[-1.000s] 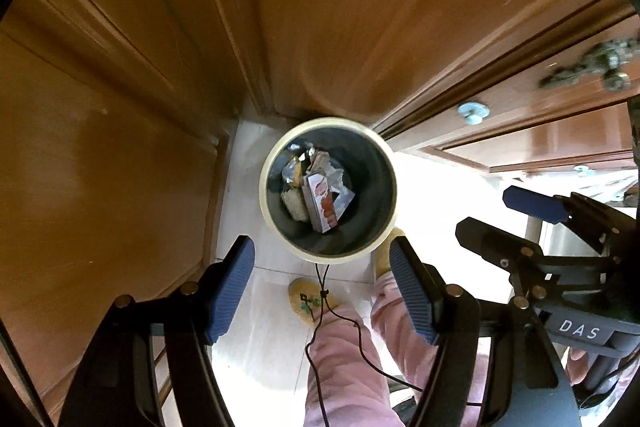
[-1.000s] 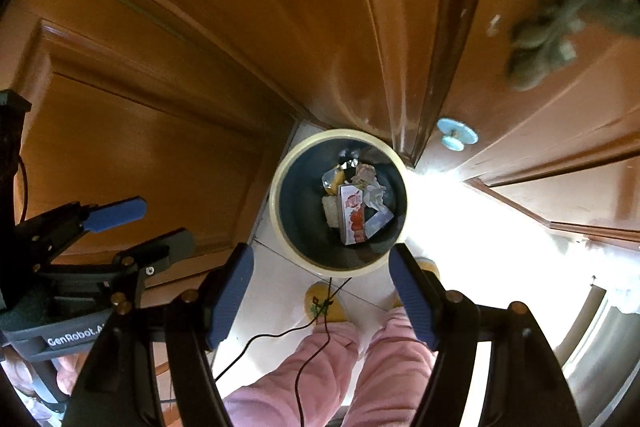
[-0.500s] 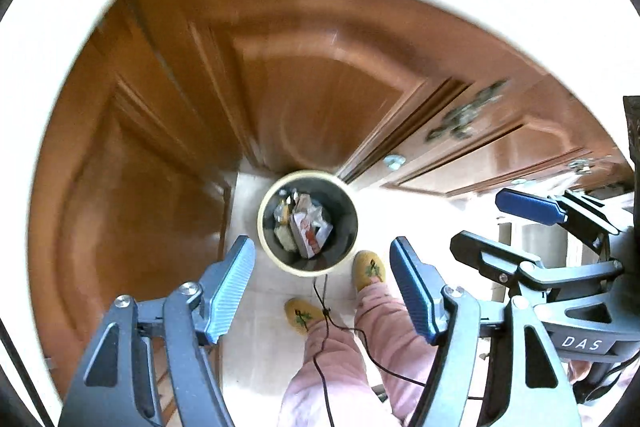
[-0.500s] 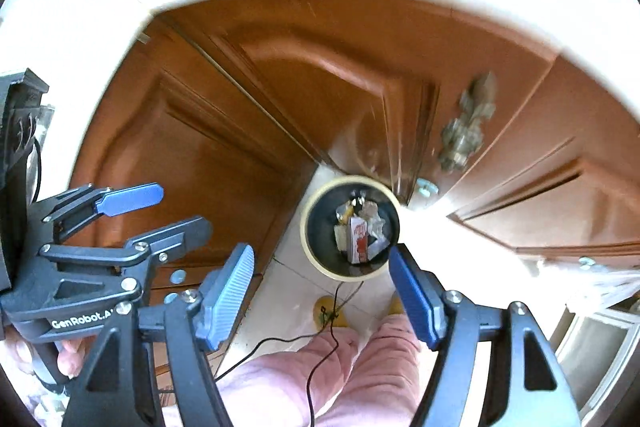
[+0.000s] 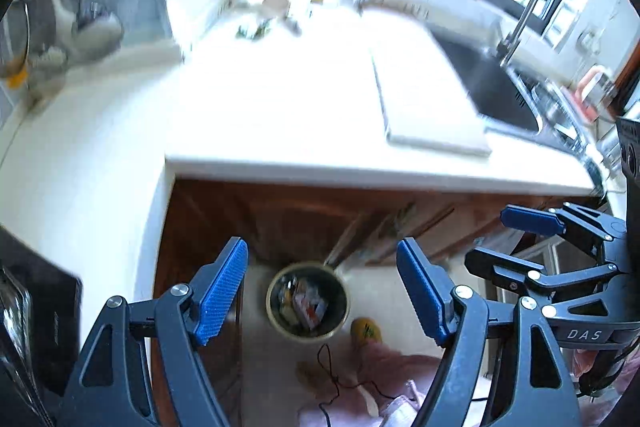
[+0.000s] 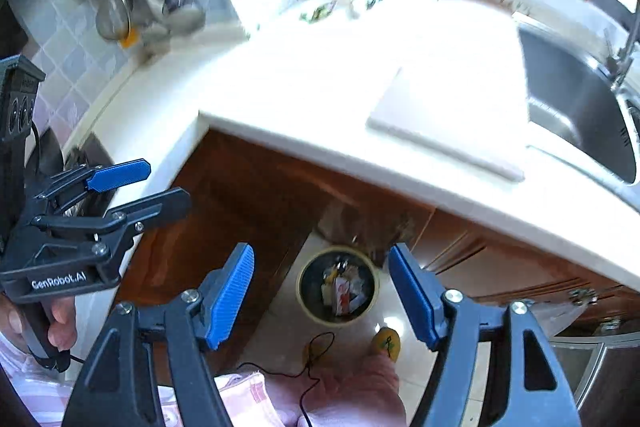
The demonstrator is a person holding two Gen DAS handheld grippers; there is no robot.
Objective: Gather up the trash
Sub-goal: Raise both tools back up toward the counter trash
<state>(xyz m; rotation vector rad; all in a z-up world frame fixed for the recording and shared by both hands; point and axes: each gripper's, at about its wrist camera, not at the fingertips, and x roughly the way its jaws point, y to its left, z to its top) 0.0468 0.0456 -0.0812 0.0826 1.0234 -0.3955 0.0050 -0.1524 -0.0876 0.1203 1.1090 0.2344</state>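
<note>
Two grippers, my left gripper (image 5: 322,291) and right gripper (image 6: 320,295), are wide apart and hold nothing. The trash bin (image 6: 338,285) stands on the floor below the white countertop (image 6: 320,87), wrappers (image 6: 344,293) inside.

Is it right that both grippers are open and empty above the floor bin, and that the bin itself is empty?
Not quite. Both the left gripper and right gripper are open and empty, but the bin is not empty: the right wrist view shows wrappers and a small carton inside it.
</note>
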